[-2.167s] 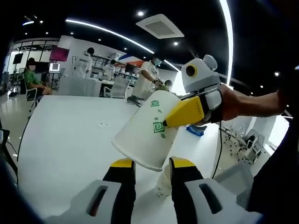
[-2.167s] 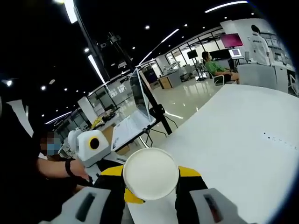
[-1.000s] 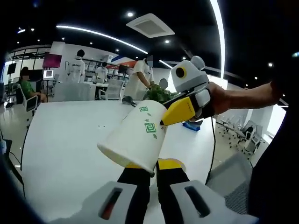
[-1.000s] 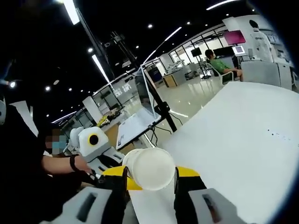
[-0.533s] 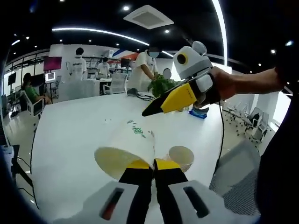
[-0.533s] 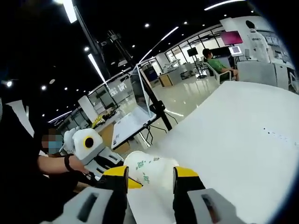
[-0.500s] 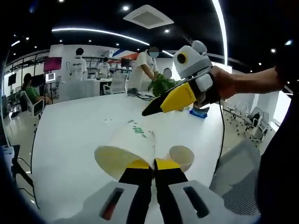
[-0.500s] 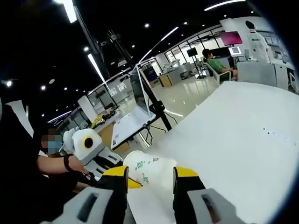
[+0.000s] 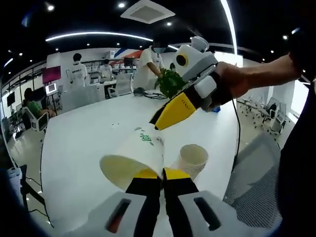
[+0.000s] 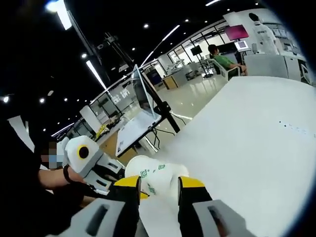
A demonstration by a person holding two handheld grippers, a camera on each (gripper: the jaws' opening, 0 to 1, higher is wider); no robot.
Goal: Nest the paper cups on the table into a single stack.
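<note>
A white paper cup with green marks (image 9: 134, 152) is tipped on its side, mouth toward me. My left gripper (image 9: 162, 174) is shut on the near wall of its rim. To the right of it, a short nested stack of cups (image 9: 190, 159) stands upright on the white table (image 9: 74, 143). The right gripper (image 9: 154, 120) comes in from the upper right, held by a hand (image 9: 232, 79), its yellow tips just above the held cup's base and apart from it. In the right gripper view, my right gripper (image 10: 159, 185) is open, with the cup (image 10: 155, 178) lying just beyond its jaws.
The table's edge (image 9: 232, 165) runs close on the right, with floor and chairs past it. A potted plant (image 9: 170, 81) and several people stand at the far end. A screen on a stand (image 10: 143, 103) rises beside the table in the right gripper view.
My left gripper has shut on the cup's rim. The right gripper has let go of the cup's base and drawn back. The held cup has dropped lower, and the stack has come into view.
</note>
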